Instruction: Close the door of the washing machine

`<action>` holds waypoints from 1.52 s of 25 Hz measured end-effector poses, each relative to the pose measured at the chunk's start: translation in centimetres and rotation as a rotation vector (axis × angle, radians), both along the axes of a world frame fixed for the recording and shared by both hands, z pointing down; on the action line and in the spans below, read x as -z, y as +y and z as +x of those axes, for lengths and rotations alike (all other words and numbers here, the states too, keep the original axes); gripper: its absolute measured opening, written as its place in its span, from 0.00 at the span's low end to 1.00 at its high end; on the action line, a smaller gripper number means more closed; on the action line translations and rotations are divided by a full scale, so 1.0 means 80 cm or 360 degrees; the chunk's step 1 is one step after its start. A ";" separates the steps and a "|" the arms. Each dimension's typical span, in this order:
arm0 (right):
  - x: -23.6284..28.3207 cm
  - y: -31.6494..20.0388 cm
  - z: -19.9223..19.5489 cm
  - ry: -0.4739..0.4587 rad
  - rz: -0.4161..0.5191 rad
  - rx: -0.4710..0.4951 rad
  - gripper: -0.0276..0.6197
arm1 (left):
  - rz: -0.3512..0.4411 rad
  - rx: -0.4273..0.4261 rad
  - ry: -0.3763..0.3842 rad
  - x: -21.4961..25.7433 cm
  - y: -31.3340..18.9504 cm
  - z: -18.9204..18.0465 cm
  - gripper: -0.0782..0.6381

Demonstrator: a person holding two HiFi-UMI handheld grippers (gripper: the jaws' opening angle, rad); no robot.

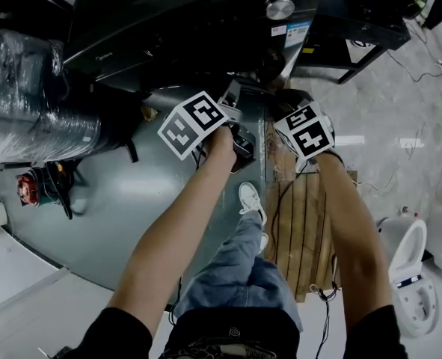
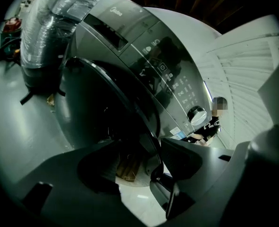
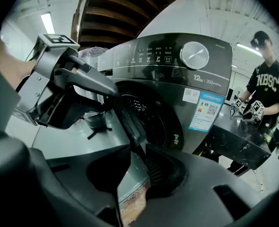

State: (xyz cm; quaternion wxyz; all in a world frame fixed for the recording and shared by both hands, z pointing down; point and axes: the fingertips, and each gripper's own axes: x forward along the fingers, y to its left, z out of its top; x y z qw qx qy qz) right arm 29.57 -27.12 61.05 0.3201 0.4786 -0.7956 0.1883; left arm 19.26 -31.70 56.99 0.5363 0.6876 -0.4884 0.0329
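Observation:
A dark grey front-loading washing machine (image 1: 198,13) (image 2: 148,46) (image 3: 177,74) stands in front of me. Its round door (image 2: 97,103) hangs open, and the rim (image 3: 130,119) comes out towards both grippers. In the left gripper view the rim runs between the wide-spread jaws of my left gripper (image 2: 139,148) (image 1: 235,126), with no pad seen pressing on it. My right gripper (image 3: 135,152) (image 1: 288,107) sits just beside the left gripper (image 3: 68,89). The rim's lower edge reaches into its narrower gap, and floor shows between the jaws.
A big plastic-wrapped roll (image 1: 34,96) (image 2: 59,13) lies left of the machine. A wooden pallet (image 1: 303,223) is on the floor under my right arm, with a white toilet (image 1: 411,275) at far right. A person (image 3: 266,89) stands at a dark table (image 3: 238,143) to the right.

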 end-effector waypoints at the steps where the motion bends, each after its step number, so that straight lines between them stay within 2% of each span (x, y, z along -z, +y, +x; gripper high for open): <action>1: 0.000 -0.006 0.002 0.0010 0.0001 0.0013 0.19 | -0.0017 0.0010 0.0025 -0.001 -0.004 0.002 0.51; 6: 0.001 -0.032 0.010 0.0056 0.0002 0.0076 0.20 | -0.0064 0.0053 0.0062 -0.003 -0.022 0.009 0.52; 22: 0.002 -0.109 0.034 0.0119 0.0028 0.0116 0.21 | -0.0168 0.0161 0.0189 -0.008 -0.080 0.029 0.53; 29: 0.001 -0.128 0.037 0.0120 0.0018 0.0097 0.21 | -0.0178 0.0206 0.0222 -0.009 -0.093 0.031 0.53; 38: 0.003 -0.131 0.041 0.0113 0.0060 -0.0015 0.23 | -0.0224 0.0155 0.0225 -0.010 -0.096 0.033 0.54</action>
